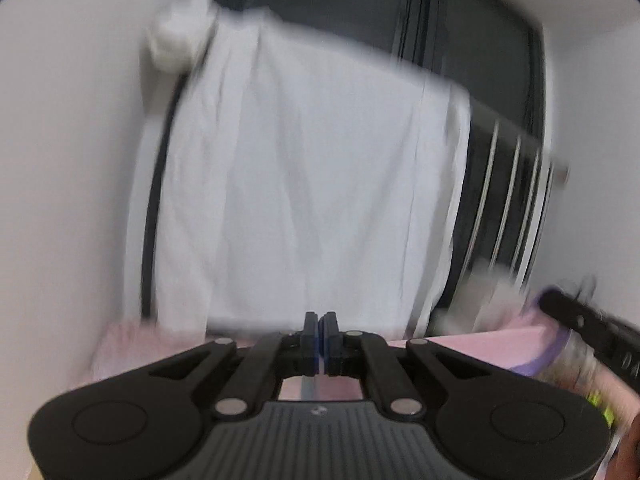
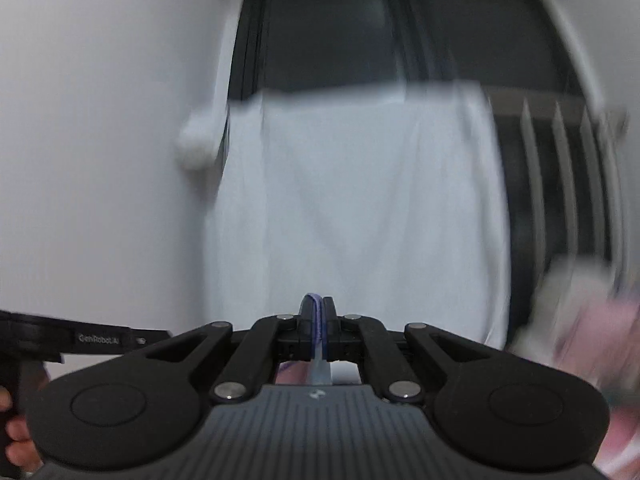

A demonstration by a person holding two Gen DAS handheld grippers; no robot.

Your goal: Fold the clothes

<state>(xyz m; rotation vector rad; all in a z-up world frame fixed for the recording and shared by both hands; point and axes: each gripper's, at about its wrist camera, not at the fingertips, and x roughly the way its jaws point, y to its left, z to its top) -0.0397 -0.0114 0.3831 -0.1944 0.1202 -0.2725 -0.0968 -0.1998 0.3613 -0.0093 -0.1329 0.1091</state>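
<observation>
White fabric (image 1: 304, 184) is seen hanging ahead of and above the left claw (image 1: 321, 320), draped from a rail in front of a dark window (image 1: 460, 60); motion blur hides its outline, so the garment type cannot be determined. The left claw is shown closed, with a thin pale-blue strip of cloth pinched between its pads and visible below them. It cannot be told whether that strip belongs to the hanging fabric. A pink bed cover (image 1: 480, 344) lies below and to the right of the left claw, partly blocked by the claw body. At the far right, a black device is cut off by the frame edge.

In the right wrist view, the right claw (image 2: 318, 308) is likewise closed on a thin pale strip, edged in purple between the pads. The white fabric (image 2: 360, 200) fills the area ahead of it. Left of the right claw, a black bar marked "GenRobot.AI" (image 2: 100, 338) is partly visible. Blurred pinkish items (image 2: 592, 320) to its right cannot be identified.
</observation>
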